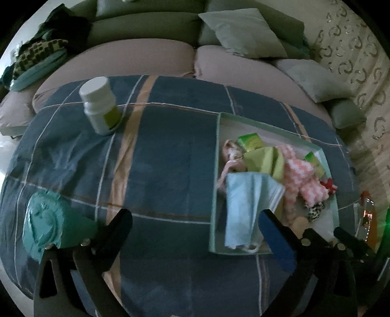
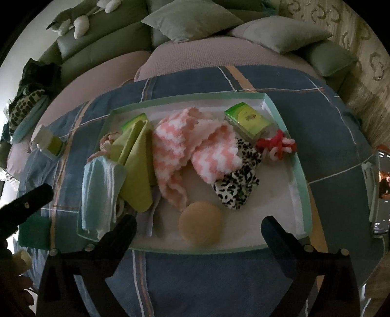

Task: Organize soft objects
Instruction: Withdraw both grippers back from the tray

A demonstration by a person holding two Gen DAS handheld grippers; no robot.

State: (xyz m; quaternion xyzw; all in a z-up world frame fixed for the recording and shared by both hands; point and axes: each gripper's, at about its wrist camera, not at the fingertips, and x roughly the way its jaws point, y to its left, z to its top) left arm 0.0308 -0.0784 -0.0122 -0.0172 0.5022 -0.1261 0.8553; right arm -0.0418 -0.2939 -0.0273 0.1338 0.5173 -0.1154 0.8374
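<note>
A shallow mint-rimmed tray (image 2: 299,170) on a blue plaid cloth holds soft things: a light blue face mask (image 2: 100,187) draped over its left rim, a green cloth (image 2: 136,165), pink-and-white fuzzy socks (image 2: 192,146), a leopard-print piece (image 2: 238,185), a round beige sponge (image 2: 199,225), a red-and-pink knot (image 2: 275,143) and a green tissue pack (image 2: 248,119). My right gripper (image 2: 198,226) is open and empty at the tray's near edge. My left gripper (image 1: 195,219) is open and empty over the cloth, left of the tray (image 1: 214,170); the mask (image 1: 246,207) lies by its right finger.
A white bottle (image 1: 101,107) stands on the cloth at far left. A teal embossed object (image 1: 43,224) lies by my left finger. A phone (image 2: 380,190) lies right of the tray. A sofa with cushions (image 2: 192,19) is behind.
</note>
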